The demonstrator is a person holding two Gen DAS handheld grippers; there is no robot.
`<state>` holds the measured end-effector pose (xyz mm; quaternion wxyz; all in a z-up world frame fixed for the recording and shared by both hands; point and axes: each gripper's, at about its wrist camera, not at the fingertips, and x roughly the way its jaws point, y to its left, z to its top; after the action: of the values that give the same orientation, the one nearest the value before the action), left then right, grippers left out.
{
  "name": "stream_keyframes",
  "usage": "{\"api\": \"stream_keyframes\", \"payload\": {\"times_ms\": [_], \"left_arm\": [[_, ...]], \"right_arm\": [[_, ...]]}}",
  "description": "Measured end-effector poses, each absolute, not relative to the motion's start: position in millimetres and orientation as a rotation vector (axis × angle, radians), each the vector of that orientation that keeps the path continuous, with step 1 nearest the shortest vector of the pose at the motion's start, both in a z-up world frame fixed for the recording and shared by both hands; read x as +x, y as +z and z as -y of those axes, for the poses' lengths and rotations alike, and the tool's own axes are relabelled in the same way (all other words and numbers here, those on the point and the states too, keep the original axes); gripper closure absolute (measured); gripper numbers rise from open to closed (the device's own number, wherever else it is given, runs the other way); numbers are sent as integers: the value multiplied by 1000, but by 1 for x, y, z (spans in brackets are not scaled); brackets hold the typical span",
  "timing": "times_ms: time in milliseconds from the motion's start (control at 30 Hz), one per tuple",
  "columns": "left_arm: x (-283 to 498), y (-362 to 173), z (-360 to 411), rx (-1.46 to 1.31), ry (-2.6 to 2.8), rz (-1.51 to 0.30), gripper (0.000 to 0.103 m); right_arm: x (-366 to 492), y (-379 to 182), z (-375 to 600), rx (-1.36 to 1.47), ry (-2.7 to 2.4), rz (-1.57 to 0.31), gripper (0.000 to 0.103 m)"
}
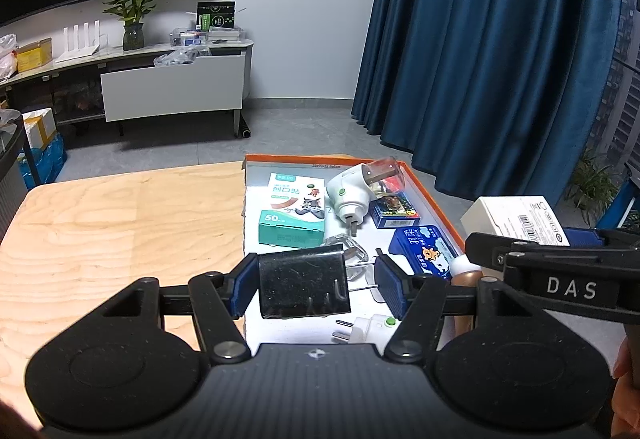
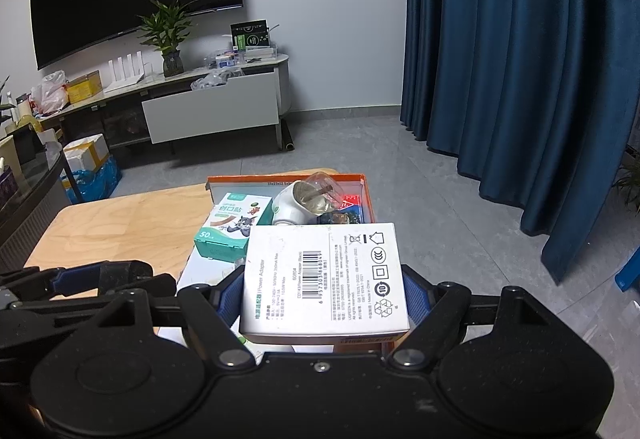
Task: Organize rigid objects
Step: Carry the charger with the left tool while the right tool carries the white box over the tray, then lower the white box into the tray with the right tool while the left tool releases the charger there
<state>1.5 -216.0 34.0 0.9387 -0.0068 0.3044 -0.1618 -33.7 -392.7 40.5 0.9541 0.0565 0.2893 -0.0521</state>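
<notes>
The left wrist view shows the left claw [image 1: 316, 289] with a black block [image 1: 303, 283] set against its left pad; a clear gap separates the block from the right pad, so whether it is clamped cannot be told. The right wrist view shows what the left cannot: the right claw [image 2: 324, 291] is clenched on a white power adapter box [image 2: 324, 279], both blue pads pressing its sides, barcode label facing up.

Both claws hang over an orange-rimmed cardboard tray [image 1: 424, 183] on the right part of the wooden surface [image 1: 120, 223]. Only the left view opens the near half of the tray: a blue packet [image 1: 424, 249], a clear plug-in piece [image 1: 352, 251] and a white plug [image 1: 368, 327]. In the right view the held box blocks all of these. Both views show a teal bandage box [image 1: 292, 215] at the far left of the tray, a white plug-in vaporizer with a clear bottle [image 1: 352, 195] beside it, and a small dark card box [image 1: 396, 213] to its right. A blue curtain [image 1: 500, 59] hangs beyond.
</notes>
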Motion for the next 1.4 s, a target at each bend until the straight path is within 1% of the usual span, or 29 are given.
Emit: {"api": "stream_keyframes", "payload": {"times_ms": [1400], "left_arm": [[22, 19, 210, -17, -320, -681, 40]], "right_arm": [[4, 28, 399, 97, -94, -638, 11]]}}
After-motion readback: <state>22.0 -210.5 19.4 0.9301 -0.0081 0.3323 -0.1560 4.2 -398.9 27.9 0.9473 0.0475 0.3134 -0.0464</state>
